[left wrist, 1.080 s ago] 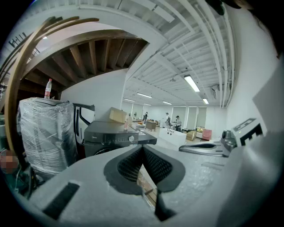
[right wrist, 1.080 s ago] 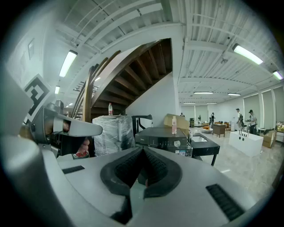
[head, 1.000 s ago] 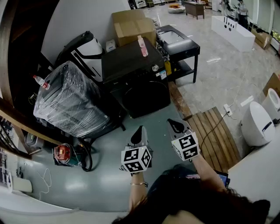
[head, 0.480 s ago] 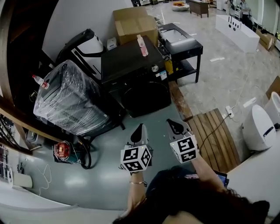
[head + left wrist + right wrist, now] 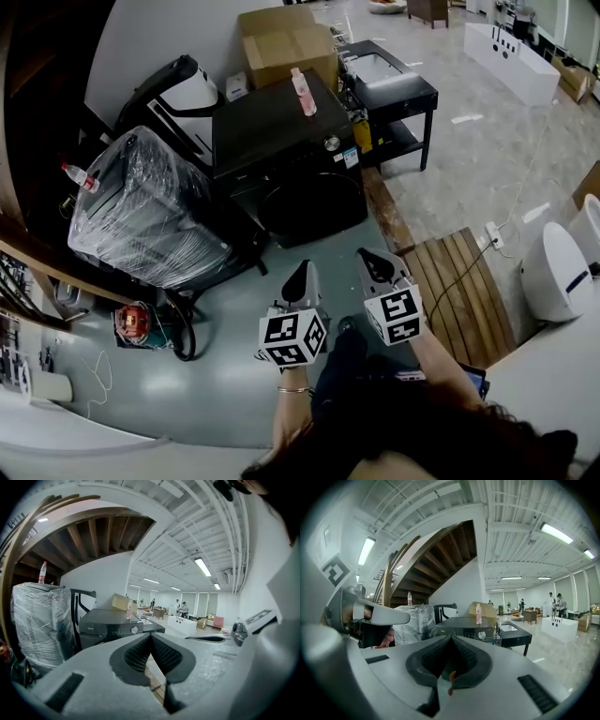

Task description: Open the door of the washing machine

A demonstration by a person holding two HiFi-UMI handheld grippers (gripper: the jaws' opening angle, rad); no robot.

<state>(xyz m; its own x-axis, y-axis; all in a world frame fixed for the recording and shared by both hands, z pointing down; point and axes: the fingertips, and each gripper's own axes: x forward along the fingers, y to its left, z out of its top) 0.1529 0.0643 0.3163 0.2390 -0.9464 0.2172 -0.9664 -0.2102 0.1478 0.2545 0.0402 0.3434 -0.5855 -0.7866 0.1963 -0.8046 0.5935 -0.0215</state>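
The left gripper (image 5: 302, 274) sat just below the middle of the head view, its jaws pressed tip to tip with nothing between them. The right gripper (image 5: 370, 261), just to its right, was closed and empty in the same way. Both pointed up the frame at the washing machine (image 5: 281, 141), a black box above centre and well apart from either tip. Its round door (image 5: 314, 204) faced the grippers and looked shut.

The step in hand seemed to be the approach. To do it well, one gripper would need to spread its jaws before arriving, since closed tips cannot hook a door edge. Which side carried the handle could not be made out, so that wanted checking up close. The pull should probably follow the door's swing rather than go straight back. A wrapped appliance (image 5: 141, 220) crowded the machine's left side and a black table (image 5: 389, 94) its right. A pink bottle (image 5: 303, 94) stood on top, so a jerk might topple it.
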